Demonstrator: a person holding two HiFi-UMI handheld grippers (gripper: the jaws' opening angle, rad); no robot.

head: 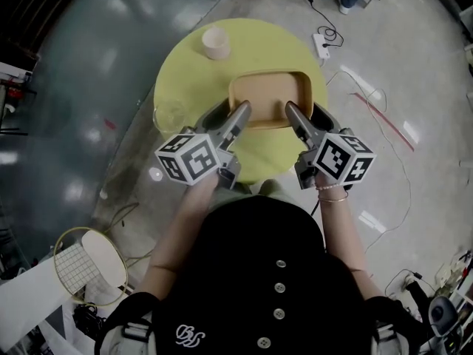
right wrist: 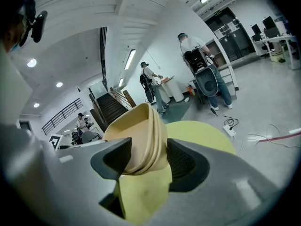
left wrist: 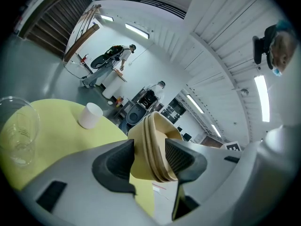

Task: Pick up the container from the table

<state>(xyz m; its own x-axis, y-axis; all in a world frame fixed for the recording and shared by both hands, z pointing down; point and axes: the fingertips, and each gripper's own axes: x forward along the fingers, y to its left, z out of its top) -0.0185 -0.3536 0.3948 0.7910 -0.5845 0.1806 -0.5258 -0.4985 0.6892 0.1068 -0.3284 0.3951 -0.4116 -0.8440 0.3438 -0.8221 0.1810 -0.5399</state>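
While the round yellow table stands on a glossy grey floor strung with cables, a white cup sits at its far left and a clear glass at its left edge. Now the 2 grippers: the left gripper has its jaws close-set, pads pinching the near-left rim of the container. The right gripper pinches the near-right rim likewise. The tan container is over the table's middle, open side up, long axis running left to right. Whether it touches the tabletop, I cannot tell.
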